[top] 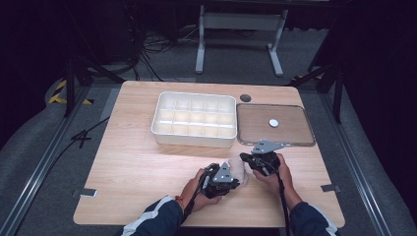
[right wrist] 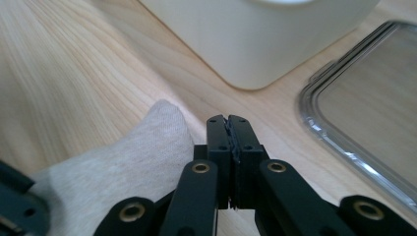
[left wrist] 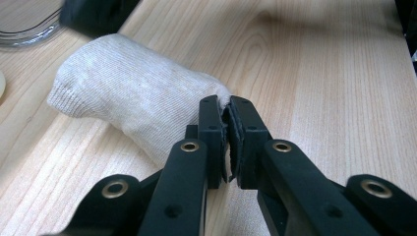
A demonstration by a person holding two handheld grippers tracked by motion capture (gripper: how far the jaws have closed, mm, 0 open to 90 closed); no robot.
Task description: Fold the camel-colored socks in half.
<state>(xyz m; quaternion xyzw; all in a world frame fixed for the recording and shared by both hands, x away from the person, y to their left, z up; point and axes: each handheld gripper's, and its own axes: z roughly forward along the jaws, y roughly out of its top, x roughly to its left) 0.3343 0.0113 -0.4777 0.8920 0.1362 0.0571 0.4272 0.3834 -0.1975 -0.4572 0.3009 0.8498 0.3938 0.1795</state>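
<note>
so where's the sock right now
In the high view the sock lies near the table's front edge, between the left hand-held gripper and the right hand-held gripper, in front of the white compartment tray.

— How are the hands set?
— Both forearms low; left gripper [top: 234, 183] pinched shut, it seems on cloth.
— And the right gripper [top: 244, 158]?
— Jaws pressed together, facing the left.

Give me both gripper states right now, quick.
Left gripper: shut on an edge of the beige sock.
Right gripper: shut; the sock lies right beside it, but whether fabric is pinched cannot be told.
</note>
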